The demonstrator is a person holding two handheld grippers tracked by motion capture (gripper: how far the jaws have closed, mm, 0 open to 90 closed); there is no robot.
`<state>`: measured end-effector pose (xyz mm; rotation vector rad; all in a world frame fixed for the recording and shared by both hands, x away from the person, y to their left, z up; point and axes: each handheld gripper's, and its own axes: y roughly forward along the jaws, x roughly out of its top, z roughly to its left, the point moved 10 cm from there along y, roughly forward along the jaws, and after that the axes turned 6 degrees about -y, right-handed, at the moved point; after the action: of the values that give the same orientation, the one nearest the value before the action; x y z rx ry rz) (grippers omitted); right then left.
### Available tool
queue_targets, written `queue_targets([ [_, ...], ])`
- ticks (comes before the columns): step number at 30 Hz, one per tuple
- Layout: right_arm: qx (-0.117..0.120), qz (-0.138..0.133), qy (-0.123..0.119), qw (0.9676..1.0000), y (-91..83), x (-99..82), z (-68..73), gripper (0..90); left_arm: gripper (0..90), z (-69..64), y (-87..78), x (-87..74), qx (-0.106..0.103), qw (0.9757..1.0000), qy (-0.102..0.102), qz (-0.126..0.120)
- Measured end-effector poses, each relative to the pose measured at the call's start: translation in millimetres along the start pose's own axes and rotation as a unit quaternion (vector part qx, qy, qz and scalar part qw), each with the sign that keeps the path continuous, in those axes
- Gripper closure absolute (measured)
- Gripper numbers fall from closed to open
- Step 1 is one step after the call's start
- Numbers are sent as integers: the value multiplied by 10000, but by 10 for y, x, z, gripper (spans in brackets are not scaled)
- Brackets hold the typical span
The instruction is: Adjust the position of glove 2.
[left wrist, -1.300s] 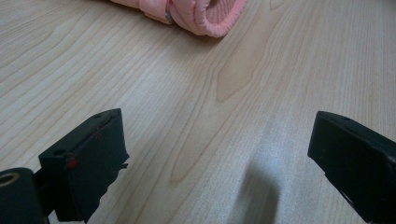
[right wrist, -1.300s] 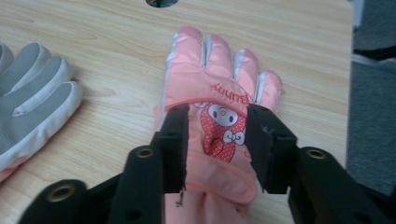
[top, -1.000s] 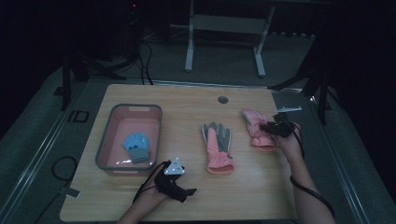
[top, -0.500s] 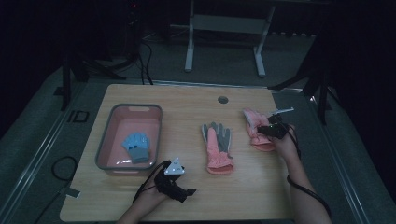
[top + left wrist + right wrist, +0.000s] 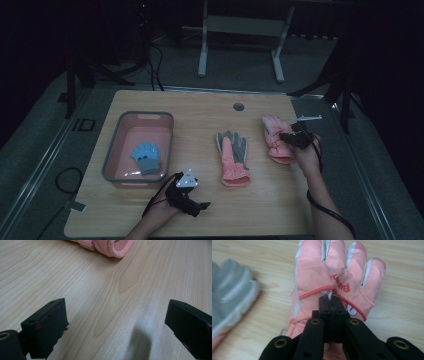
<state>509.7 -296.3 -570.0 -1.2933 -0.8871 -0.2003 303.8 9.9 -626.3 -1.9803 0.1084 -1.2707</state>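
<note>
The right gripper (image 5: 331, 305) has just been closing and now pinches the pink glove (image 5: 329, 272) (red lettering, seen upside down, not legible) at the right of the wooden table (image 5: 200, 107); the room beyond is dark.

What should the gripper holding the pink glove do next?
Probably lift the pink glove and carry it toward the pink basket. The right gripper has just been closing and now pinches the glove's back, and a blue glove already lies in that basket.
</note>
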Motion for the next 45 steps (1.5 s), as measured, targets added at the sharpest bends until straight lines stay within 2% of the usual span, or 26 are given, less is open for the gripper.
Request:
queue_targets([
  [10, 58, -325, -193, 9993, -593, 89, 297, 891, 45, 2, 0, -3, 0, 10000, -5, 5],
  [12, 55, -355, -191, 9992, -637, 88, 312, 891, 45, 2, 0, -3, 0, 10000, -5, 5],
  [13, -18, -393, -227, 9990, -759, 55, 336, 891, 45, 3, -1, -3, 3, 10000, 1, 9],
  [15, -2, -430, -219, 9988, -834, 7, 355, 891, 45, 3, 1, -4, 4, 10000, 3, 13],
  [16, -66, -444, -221, 9987, -866, -23, 352, 891, 45, 5, 2, -5, 8, 10000, 5, 14],
  [21, -64, -439, -230, 9988, -942, -204, 387, 891, 45, 11, 3, -3, 17, 10000, 13, 17],
  [29, -47, -353, -131, 9993, -889, -479, 410, 890, 45, 4, 5, -8, 21, 10000, 35, 32],
  [31, -93, -263, -146, 9995, -784, -577, 396, 889, 45, 2, 6, -8, 20, 10000, 37, 31],
  [40, -160, -49, -263, 9995, -515, -694, 364, 886, 45, 5, 13, -20, 30, 10000, 71, 60],
  [45, -195, 26, -228, 9995, -380, -755, 353, 880, 45, 4, 15, -22, 30, 9999, 79, 65],
])
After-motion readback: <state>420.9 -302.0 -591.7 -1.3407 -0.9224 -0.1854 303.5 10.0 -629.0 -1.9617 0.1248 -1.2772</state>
